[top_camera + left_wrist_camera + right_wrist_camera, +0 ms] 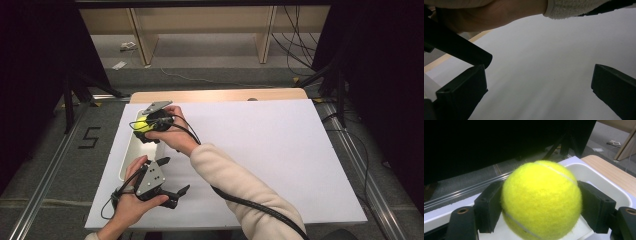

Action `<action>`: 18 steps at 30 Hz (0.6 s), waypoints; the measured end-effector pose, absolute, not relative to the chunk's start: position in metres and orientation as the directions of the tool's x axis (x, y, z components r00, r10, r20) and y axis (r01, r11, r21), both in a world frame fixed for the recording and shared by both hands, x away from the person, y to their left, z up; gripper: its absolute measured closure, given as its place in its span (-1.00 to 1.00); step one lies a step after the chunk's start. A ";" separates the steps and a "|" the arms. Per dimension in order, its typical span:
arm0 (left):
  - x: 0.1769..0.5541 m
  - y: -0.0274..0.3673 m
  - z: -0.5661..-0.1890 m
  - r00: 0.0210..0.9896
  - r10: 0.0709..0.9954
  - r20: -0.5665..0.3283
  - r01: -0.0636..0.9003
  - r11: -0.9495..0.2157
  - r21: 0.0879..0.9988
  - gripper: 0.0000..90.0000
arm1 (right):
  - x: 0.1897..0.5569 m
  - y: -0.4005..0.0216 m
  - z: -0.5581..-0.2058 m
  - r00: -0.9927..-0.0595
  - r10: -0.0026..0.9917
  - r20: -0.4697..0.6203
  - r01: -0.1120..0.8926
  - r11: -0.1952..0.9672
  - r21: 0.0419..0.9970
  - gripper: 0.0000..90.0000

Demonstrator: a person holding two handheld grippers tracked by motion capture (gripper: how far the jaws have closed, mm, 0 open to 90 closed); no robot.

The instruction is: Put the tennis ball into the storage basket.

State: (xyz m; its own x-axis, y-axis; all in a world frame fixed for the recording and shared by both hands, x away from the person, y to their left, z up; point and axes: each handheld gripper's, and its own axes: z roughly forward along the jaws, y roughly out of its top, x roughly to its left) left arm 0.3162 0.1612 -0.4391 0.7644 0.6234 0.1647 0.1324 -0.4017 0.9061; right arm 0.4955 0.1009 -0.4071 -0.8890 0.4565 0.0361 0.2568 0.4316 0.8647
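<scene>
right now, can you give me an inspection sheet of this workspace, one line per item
surface: white sheet over a wooden table, bare across the middle and right
job's things: yellow tennis ball held over the white tray at the sheet's left edge
clutter: nothing seen
grippers: right gripper shut on the ball, a jaw on each side; left gripper open, low over the sheet
cables: black cable trails past the right sleeve
surroundings: grey floor, wooden frame behind, dark curtains
</scene>
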 end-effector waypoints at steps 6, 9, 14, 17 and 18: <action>0.316 0.161 -0.439 0.765 0.623 0.164 0.133 -0.402 0.906 -1.00 | 0.496 0.101 -0.409 -0.888 0.459 0.034 0.260 0.439 0.860 -0.41; 0.316 0.161 -0.439 0.765 0.622 0.164 0.132 -0.401 0.906 -1.00 | 0.497 0.101 -0.409 -0.887 0.461 0.034 0.261 0.440 0.859 -0.41; 0.316 0.161 -0.439 0.765 0.622 0.163 0.133 -0.402 0.906 -1.00 | 0.498 0.102 -0.410 -0.887 0.461 0.029 0.258 0.443 0.859 -0.41; 0.316 0.161 -0.439 0.766 0.622 0.163 0.133 -0.401 0.906 -1.00 | 0.498 0.103 -0.411 -0.887 0.460 0.026 0.258 0.448 0.856 -0.41; 0.316 0.161 -0.439 0.765 0.622 0.164 0.133 -0.402 0.906 -1.00 | 0.498 0.103 -0.411 -0.887 0.462 0.027 0.260 0.449 0.855 -0.41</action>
